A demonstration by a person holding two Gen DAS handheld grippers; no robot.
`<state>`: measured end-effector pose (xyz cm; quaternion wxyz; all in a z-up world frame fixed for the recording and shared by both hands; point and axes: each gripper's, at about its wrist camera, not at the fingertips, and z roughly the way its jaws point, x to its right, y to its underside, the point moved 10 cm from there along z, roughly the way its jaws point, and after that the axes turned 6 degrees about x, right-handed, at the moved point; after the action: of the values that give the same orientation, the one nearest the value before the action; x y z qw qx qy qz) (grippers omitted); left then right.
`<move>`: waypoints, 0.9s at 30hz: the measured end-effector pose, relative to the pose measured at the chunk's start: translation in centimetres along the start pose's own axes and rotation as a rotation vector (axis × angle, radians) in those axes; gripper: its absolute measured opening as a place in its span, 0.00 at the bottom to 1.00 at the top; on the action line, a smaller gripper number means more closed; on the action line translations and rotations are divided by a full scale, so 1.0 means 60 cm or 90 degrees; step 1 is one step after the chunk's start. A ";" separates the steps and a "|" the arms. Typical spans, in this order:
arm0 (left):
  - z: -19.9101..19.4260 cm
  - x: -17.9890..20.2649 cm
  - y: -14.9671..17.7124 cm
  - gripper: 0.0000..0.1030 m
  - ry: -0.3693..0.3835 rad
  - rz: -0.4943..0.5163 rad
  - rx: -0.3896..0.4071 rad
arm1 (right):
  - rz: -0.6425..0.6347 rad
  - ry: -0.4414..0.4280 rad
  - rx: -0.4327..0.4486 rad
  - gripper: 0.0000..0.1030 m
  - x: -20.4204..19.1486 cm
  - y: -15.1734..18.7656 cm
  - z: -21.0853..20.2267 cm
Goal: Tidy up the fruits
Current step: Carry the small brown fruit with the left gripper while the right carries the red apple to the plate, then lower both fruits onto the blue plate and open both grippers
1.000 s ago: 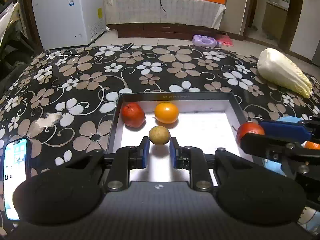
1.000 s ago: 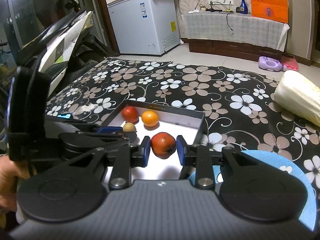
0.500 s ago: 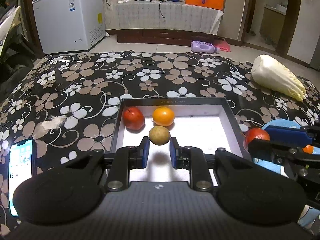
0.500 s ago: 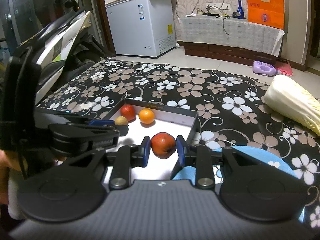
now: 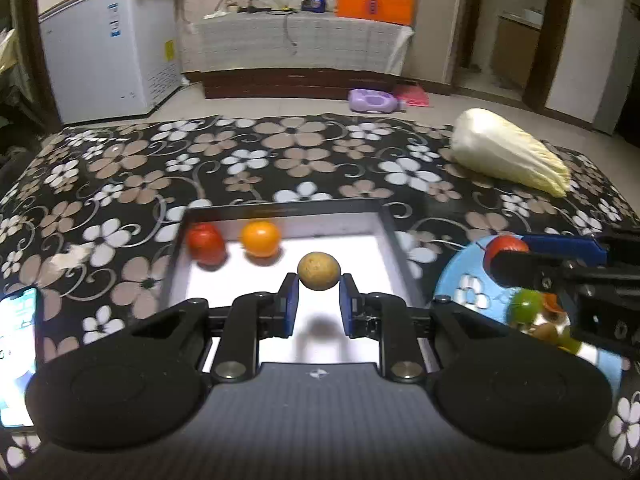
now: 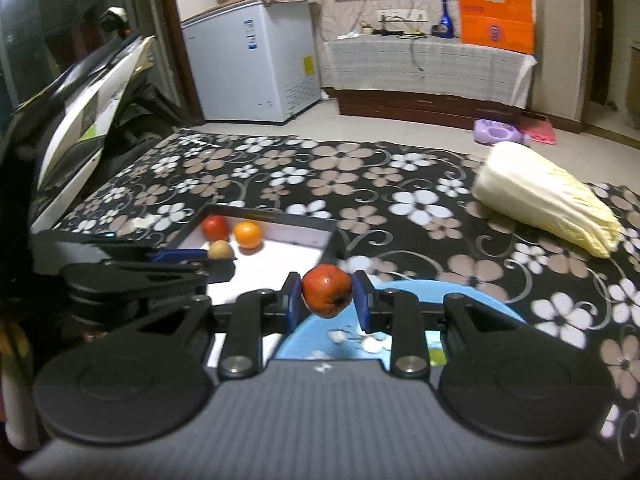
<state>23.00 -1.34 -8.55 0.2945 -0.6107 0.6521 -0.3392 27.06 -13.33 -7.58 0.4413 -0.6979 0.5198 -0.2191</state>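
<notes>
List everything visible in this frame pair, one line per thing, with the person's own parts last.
Tray: 1, black rim, white floor, on the floral cloth.
Red fruit in tray: 1, far left corner.
Orange: 1, beside it, by the far wall.
Brown fruit: 1, tan, gripped in the left tool over the tray.
Red fruit held: 1, gripped in the right tool, over the plate's far edge.
Plate: 1, blue, right of the tray; holds small green and orange pieces, too blurred to name.
Cabbage: 1, pale, far right on the cloth.
Phone: 1, screen lit, left edge.
Freezer: 1, white, on the floor behind.
Left tool: shut on brown fruit.
Right tool: shut on red fruit.
</notes>
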 end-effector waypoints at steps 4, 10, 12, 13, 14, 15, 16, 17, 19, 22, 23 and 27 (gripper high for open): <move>-0.004 0.036 0.001 0.25 0.024 0.014 0.004 | 0.012 0.022 0.001 0.30 0.037 0.003 -0.012; -0.007 0.100 0.005 0.25 0.085 0.039 0.010 | 0.027 0.051 -0.009 0.30 0.082 0.014 -0.023; -0.007 0.122 0.009 0.25 0.106 0.048 0.008 | 0.029 0.057 -0.014 0.30 0.092 0.018 -0.025; -0.006 0.132 0.013 0.25 0.116 0.053 0.005 | 0.030 0.059 -0.016 0.30 0.096 0.020 -0.026; -0.004 0.143 0.017 0.25 0.124 0.058 0.000 | 0.030 0.062 -0.020 0.30 0.101 0.023 -0.027; -0.001 0.152 0.021 0.25 0.128 0.065 -0.004 | 0.030 0.064 -0.024 0.30 0.105 0.026 -0.028; 0.002 0.161 0.026 0.25 0.132 0.072 -0.009 | 0.029 0.066 -0.029 0.30 0.109 0.030 -0.028; 0.005 0.170 0.031 0.25 0.139 0.077 -0.015 | 0.027 0.067 -0.032 0.30 0.111 0.032 -0.028; 0.009 0.186 0.041 0.25 0.152 0.087 -0.027 | 0.024 0.070 -0.039 0.30 0.117 0.038 -0.029; 0.015 0.204 0.054 0.25 0.159 0.111 -0.038 | 0.022 0.071 -0.050 0.30 0.124 0.044 -0.030; 0.016 0.208 0.058 0.25 0.163 0.116 -0.043 | 0.020 0.071 -0.056 0.30 0.125 0.047 -0.030; 0.017 0.217 0.067 0.25 0.173 0.131 -0.050 | 0.010 0.062 -0.066 0.30 0.124 0.054 -0.030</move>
<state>20.39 -14.30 -11.99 0.2130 -0.5005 0.7575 -0.3610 26.65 -21.08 -10.53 0.3807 -0.7043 0.5565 -0.2222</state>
